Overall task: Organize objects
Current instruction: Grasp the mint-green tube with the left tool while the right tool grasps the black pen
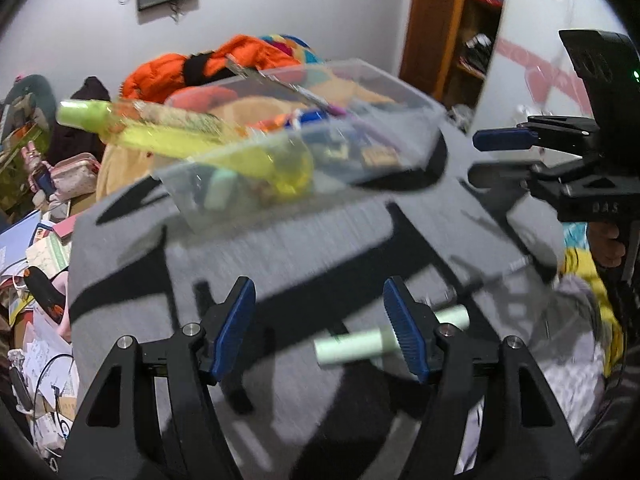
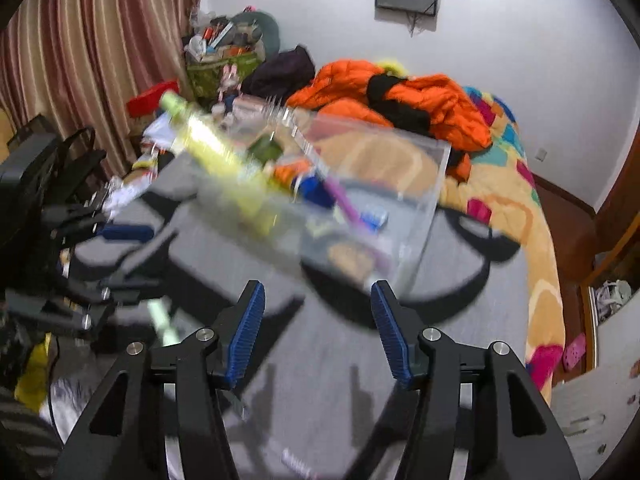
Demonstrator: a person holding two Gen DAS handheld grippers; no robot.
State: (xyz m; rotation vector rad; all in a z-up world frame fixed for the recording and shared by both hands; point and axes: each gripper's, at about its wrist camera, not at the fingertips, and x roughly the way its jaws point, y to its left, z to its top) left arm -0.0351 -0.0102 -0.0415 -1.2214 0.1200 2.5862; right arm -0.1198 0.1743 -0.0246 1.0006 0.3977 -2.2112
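Pale green tube (image 1: 390,338) lay on the grey worktop (image 1: 280,240) just before the clear bin (image 1: 304,148), beside the left gripper (image 1: 320,328), whose fingers stood apart and empty. Right gripper (image 2: 318,332) gaped empty too. Picking-up seemed under way; next, straddle the tube and close.

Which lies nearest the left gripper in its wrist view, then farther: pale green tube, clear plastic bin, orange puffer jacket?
1. Pale green tube, beside the left gripper's right finger.
2. Clear plastic bin, mid-surface ahead.
3. Orange puffer jacket, behind the bin.
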